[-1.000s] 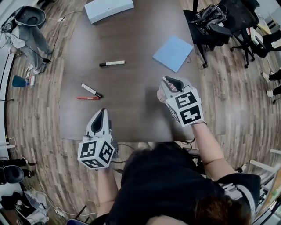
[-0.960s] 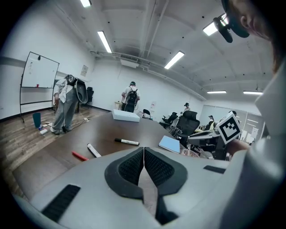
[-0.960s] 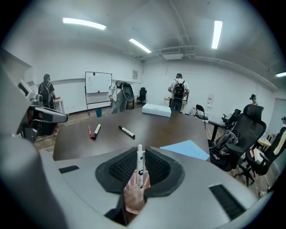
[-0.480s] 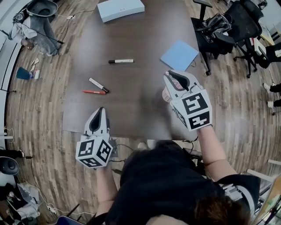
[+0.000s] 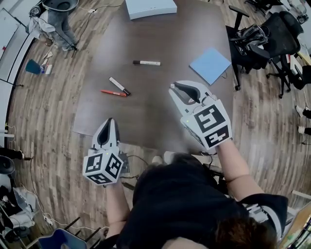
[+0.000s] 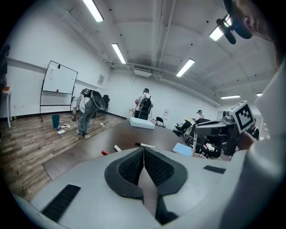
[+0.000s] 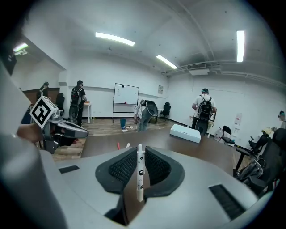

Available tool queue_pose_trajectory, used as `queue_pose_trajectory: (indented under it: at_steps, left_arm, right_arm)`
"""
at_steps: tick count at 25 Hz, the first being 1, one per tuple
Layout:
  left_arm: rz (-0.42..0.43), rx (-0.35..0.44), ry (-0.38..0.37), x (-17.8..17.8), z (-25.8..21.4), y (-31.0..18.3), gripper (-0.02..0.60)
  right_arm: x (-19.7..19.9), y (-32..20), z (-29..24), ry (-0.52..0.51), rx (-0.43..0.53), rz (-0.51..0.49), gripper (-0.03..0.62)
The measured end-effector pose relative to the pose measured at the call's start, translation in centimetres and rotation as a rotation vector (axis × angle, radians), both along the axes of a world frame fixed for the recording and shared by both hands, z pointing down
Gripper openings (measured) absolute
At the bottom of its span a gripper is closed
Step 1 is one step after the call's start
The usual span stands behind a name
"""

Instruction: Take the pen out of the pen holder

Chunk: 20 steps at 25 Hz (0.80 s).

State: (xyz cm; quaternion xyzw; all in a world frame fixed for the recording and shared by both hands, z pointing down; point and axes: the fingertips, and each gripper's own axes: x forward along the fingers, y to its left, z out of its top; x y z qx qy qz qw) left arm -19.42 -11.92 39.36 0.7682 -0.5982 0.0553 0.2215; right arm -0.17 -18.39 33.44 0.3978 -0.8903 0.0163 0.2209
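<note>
Right tongs [image 5: 174, 88] raised, slim white pen [image 7: 140, 172] clamped

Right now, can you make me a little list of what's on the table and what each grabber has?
right gripper: shut on a white pen, which stands upright between the jaws
left gripper: jaws together, nothing in them
table: dark brown
on the table: black-and-white marker, white marker with black cap, red pen, blue notebook, white box
pen holder: not in view
</note>
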Motion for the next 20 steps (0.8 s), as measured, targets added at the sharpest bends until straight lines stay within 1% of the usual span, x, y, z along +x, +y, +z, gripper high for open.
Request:
queue_pose_trajectory:
  at_steps: [5, 8, 14, 20]
  left_arm:
    - [-0.03, -0.016, -0.005, -0.7, 0.6, 0.5, 0.028]
    - [-0.039, -0.028, -0.014, -0.8, 1.3, 0.9, 0.028]
    - [-0.061, -0.049, -0.018, -1.2, 2.7, 1.4, 0.029]
    - [-0.062, -0.074, -0.027, -0.8, 4.6, 1.0, 0.028]
  right_arm:
    - [-2.6, 0.7, 2.6, 0.049, -0.057, -0.082, 0.075]
    - [-3.6, 1.0, 4.9, 0.085, -0.094, -0.115, 0.075]
    - [-4.9, 1.7, 9.4, 0.149, -0.174, -0.163, 0.075]
    - [-5.1, 1.8, 12.7, 0.188, -0.219, -0.18, 0.075]
